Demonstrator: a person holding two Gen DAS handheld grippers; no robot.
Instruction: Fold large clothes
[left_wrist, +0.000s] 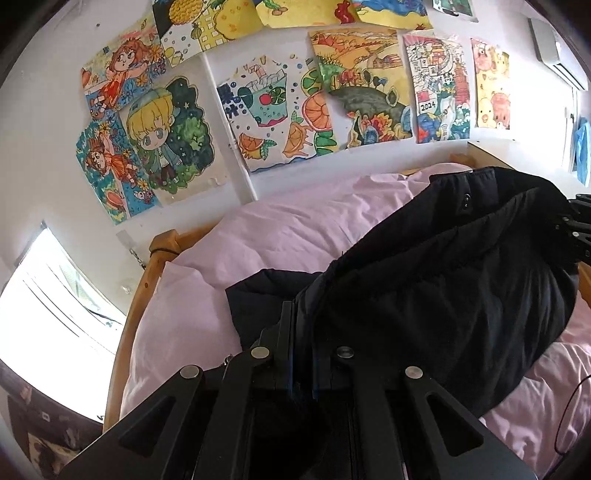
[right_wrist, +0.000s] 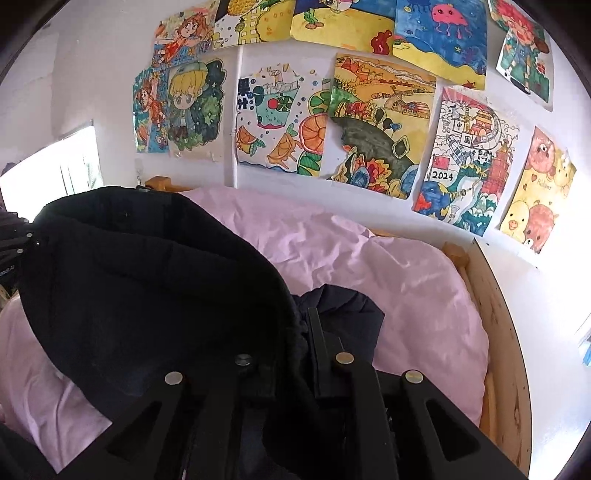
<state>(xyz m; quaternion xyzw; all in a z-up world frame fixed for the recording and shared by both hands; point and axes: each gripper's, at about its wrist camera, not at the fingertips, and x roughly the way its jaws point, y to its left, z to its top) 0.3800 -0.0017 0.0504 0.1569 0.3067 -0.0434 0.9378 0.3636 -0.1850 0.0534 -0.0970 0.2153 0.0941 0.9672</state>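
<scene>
Early stage: black puffer jacket (left_wrist: 436, 280) hangs lifted over the pink duvet (right_wrist: 388, 266), left gripper (left_wrist: 301, 332) and right gripper (right_wrist: 301, 332) jaws each clamped on an edge; no fold visible yet, laying flat and folding remain.

Drawing-covered white wall (right_wrist: 92, 55) — bright window (left_wrist: 55, 314)

Black puffy jacket (left_wrist: 436, 273), bunched & lifted, draping over pink bedding.

left claw (left_wrist: 301, 317) clamped on dark fabric, right claw (right_wrist: 301, 321) likewise clamped, both raised, level
</scene>
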